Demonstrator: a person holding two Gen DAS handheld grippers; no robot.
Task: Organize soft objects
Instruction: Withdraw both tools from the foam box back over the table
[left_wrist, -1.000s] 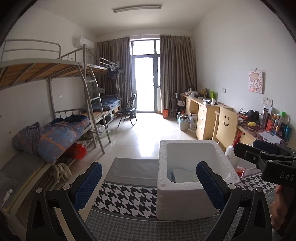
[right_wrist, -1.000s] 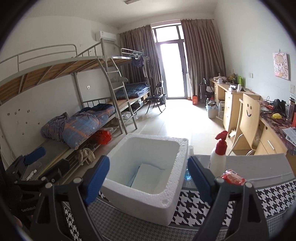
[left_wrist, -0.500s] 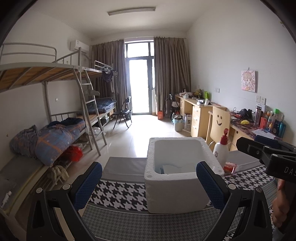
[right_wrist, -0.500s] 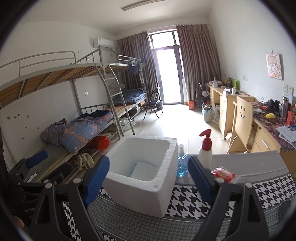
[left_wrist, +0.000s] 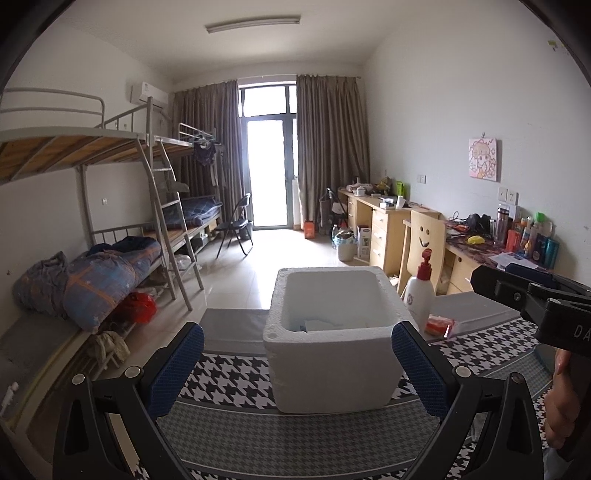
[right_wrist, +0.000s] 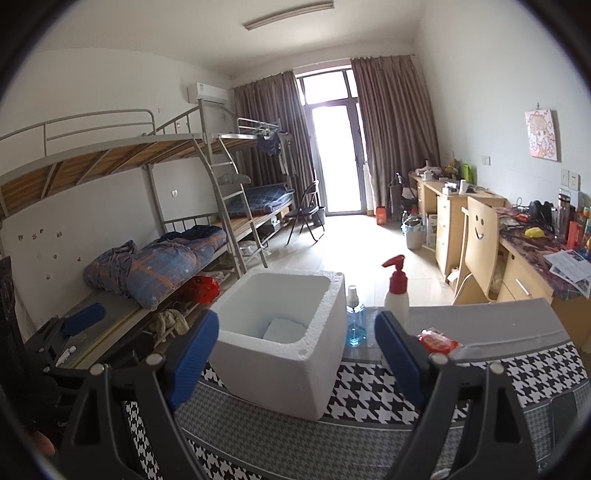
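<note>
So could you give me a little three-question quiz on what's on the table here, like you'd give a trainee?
1. True or false: the foam box holds nothing at all.
2. Which stands nearest the box: A) the blue spray bottle, B) the red packet, C) the pump bottle?
3. Fill in: the right gripper has its jaws ____, with nothing between the pads.

Key:
1. False: something pale and flat lies on its bottom.
2. A: the spray bottle stands just beside the box wall.
3. open.
</note>
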